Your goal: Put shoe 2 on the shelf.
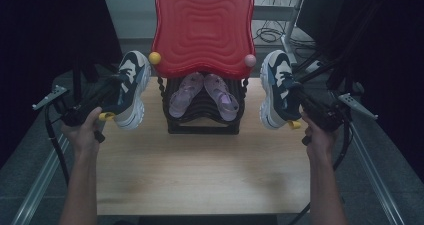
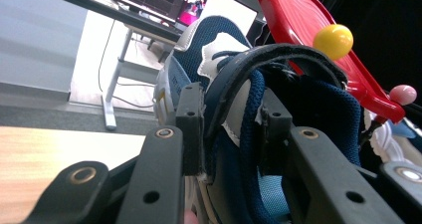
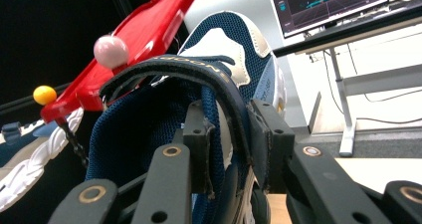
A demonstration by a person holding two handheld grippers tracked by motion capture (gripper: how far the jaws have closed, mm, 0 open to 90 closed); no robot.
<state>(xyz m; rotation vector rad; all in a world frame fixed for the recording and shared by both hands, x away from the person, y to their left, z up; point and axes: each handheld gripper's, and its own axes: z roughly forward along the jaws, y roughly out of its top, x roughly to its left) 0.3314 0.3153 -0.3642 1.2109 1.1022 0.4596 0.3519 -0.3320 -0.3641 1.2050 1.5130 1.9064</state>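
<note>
Holding one blue-and-white sneaker per hand: you're gripping the left sneaker (image 1: 131, 87) in the left gripper (image 1: 106, 96), the right sneaker (image 1: 277, 87) in the right gripper (image 1: 296, 101), jaws clamping the collars. Both are hanging toe-up beside the red top shelf (image 1: 202, 27), flanking the rack (image 1: 202, 116). Each hand is equally near its side.
</note>
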